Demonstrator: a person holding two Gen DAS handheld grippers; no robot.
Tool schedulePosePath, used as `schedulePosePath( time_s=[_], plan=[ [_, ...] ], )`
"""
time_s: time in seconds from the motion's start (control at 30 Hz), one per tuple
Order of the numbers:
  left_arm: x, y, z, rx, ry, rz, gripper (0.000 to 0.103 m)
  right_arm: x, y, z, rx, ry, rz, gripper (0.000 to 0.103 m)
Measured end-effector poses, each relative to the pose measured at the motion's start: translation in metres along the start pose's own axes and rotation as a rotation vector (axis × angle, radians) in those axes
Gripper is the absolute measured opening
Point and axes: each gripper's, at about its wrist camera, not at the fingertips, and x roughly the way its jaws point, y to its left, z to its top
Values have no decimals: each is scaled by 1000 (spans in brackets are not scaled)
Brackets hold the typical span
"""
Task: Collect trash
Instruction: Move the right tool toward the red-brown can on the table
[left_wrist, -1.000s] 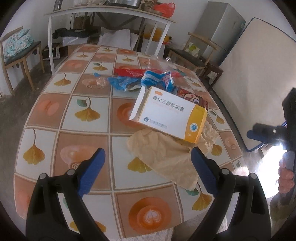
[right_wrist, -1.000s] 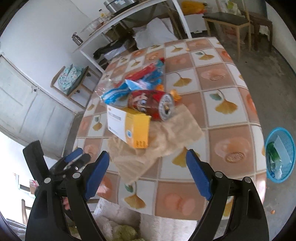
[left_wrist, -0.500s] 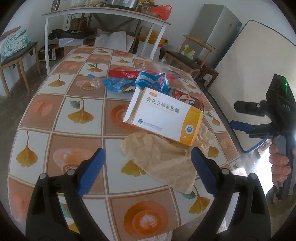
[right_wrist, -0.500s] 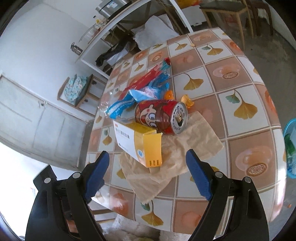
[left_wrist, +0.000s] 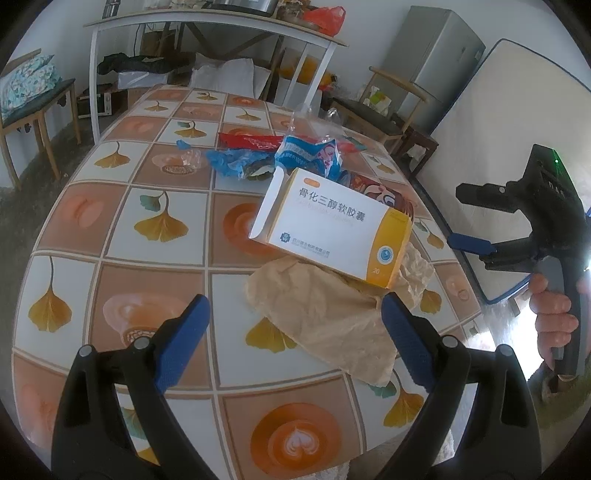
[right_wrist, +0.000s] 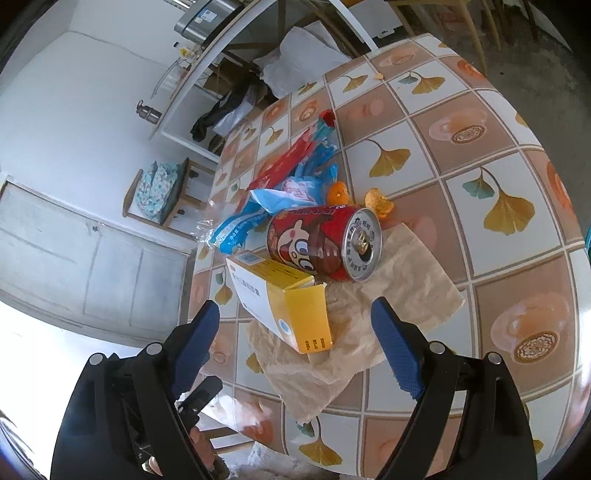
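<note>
Trash lies in a heap on the tiled table (left_wrist: 110, 236) (right_wrist: 480, 155). A white and yellow medicine box (left_wrist: 332, 225) (right_wrist: 284, 306) rests on crumpled brown paper (left_wrist: 325, 314) (right_wrist: 369, 325). Behind it lies a red drink can (right_wrist: 325, 243) (left_wrist: 384, 194) on its side, with blue and red wrappers (left_wrist: 306, 155) (right_wrist: 280, 192) and orange peel (right_wrist: 378, 203) beyond. My left gripper (left_wrist: 295, 343) is open over the near table edge, nothing between its fingers. My right gripper (right_wrist: 295, 339) is open, with the box's yellow end and the paper in the gap between its fingers.
A white bench table (left_wrist: 207, 22) with clutter stands behind. A wooden chair (left_wrist: 33, 96) is at the left, a grey fridge (left_wrist: 443, 55) and a leaning mattress (left_wrist: 498, 122) at the right. A hand (left_wrist: 554, 314) holds the right gripper's handle off the table's right edge.
The right gripper has come in closer and lower toward the box and can, and has rolled. The blue basket has left its view. The left gripper has stayed in place.
</note>
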Motion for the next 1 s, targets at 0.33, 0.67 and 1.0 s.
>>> schedulePosePath(
  time_s=[0.33, 0.67, 1.0],
  plan=[
    [3, 0, -1, 2, 8, -2, 90, 9, 0, 5, -1, 8, 10, 80],
    [7, 9, -3, -15, 11, -18, 90, 15, 1, 8, -4, 5, 40, 70],
    [16, 17, 0, -64, 20, -137, 67, 13, -11, 6, 19, -26, 18, 56]
  ],
)
